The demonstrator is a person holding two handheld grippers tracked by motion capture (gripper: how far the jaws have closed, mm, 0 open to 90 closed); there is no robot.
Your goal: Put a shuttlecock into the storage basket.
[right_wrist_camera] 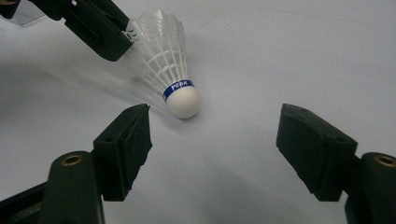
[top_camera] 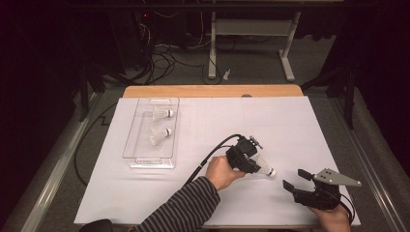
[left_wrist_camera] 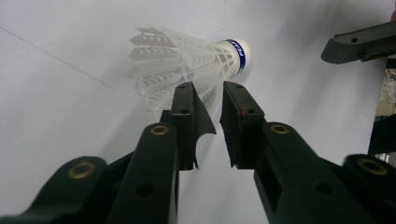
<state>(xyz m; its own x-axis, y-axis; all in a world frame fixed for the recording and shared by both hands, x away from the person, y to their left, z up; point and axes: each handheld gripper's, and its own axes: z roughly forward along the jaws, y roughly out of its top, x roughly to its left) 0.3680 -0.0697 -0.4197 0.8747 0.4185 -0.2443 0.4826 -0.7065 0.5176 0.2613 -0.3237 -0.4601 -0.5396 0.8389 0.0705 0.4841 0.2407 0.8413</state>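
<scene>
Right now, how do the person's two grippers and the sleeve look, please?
Both grippers are black. The left gripper trails a black cable and its blocky jaws show brass-coloured rivets. The right gripper carries a grey three-cornered plate on top. The person's left forearm wears a sleeve with thin dark and light stripes.

We see a white feathered shuttlecock point(top_camera: 264, 166) with a white cork tip and blue band lying on its side at the near right of the table, cork pointing right, skirt toward the left.
</scene>
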